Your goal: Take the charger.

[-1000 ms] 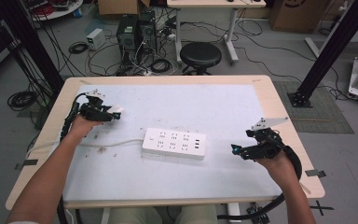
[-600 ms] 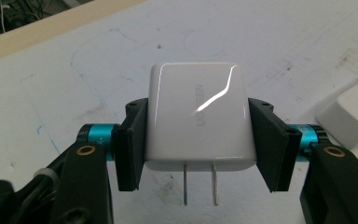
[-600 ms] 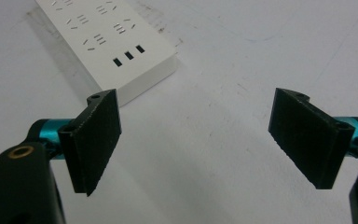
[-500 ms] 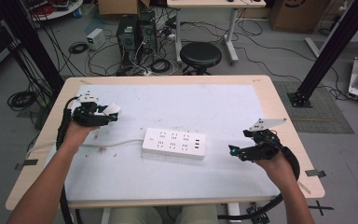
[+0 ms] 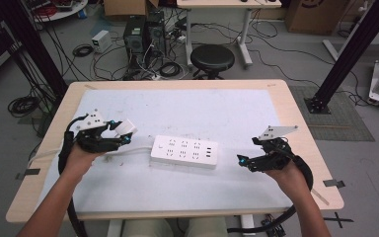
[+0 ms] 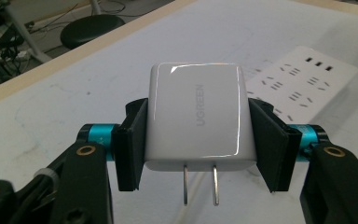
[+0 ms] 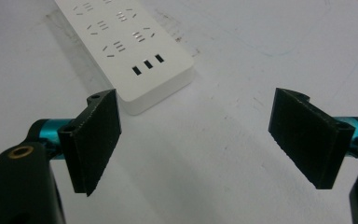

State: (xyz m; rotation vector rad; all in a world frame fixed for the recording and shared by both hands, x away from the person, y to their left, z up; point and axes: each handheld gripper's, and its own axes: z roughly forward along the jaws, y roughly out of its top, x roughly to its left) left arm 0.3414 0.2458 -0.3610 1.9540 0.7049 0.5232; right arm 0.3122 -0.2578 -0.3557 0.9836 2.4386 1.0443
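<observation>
White glossy square charger (image 6: pixel 196 116) with two metal prongs, clamped by the left gripper (image 6: pixel 196 140) left of the power strip (image 5: pixel 184 151), right gripper (image 7: pixel 205 140) held spread, nothing gripped

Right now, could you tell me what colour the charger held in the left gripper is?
The charger is glossy white with grey lettering, seen best in the left gripper view.

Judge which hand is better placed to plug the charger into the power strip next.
Left. The left gripper already clamps the white charger, prongs exposed, beside the power strip. The right gripper is open and empty.
</observation>
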